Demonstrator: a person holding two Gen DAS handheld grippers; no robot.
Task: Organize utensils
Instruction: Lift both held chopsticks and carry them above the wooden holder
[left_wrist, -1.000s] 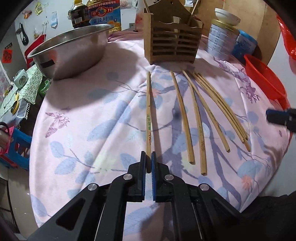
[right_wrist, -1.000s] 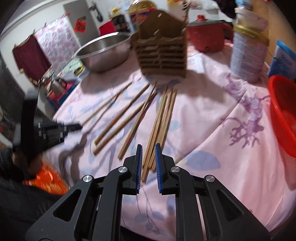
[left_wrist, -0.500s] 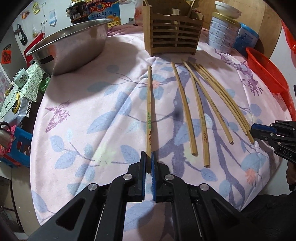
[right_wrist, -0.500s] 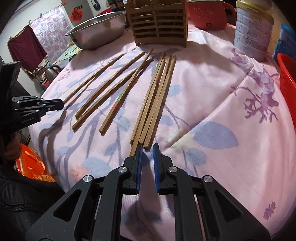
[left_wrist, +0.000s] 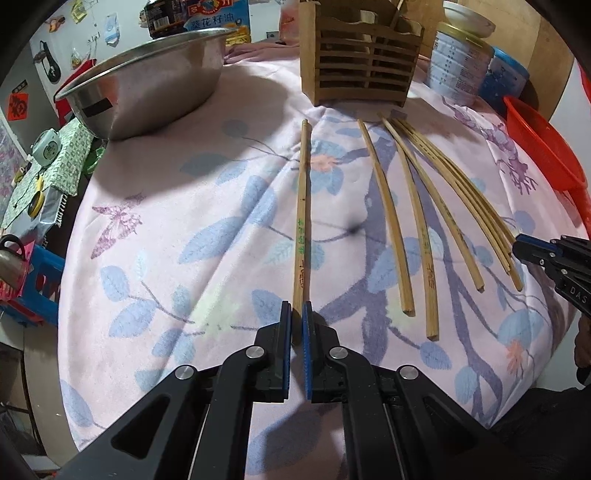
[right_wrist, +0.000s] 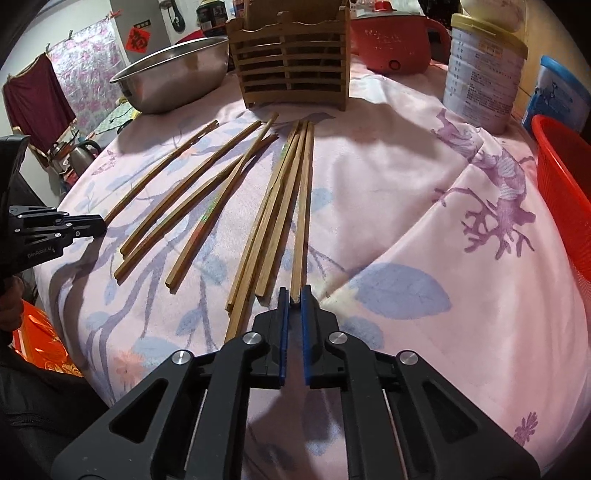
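Several bamboo chopsticks lie fanned out on the pink flowered cloth in front of a slatted wooden holder (left_wrist: 360, 70) (right_wrist: 293, 70). My left gripper (left_wrist: 296, 308) (right_wrist: 99, 225) is shut on the near end of the leftmost chopstick (left_wrist: 302, 221), which still rests flat on the cloth. At the other side of the fan, my right gripper (right_wrist: 294, 295) (left_wrist: 524, 245) is closing its jaws on the near tip of the rightmost chopstick (right_wrist: 304, 206), and the blue pads pinch that tip. The other chopsticks (right_wrist: 266, 221) lie loose between the two.
A steel bowl (left_wrist: 144, 92) stands at the back left and a tall tin (right_wrist: 484, 74) at the back right. A red basket (right_wrist: 565, 206) sits at the right edge and a red pot (right_wrist: 391, 48) behind the holder. The round table drops off close behind both grippers.
My right gripper came down to the cloth and narrowed its jaws around the tip of the rightmost chopstick. The left gripper kept its hold and stayed in place.
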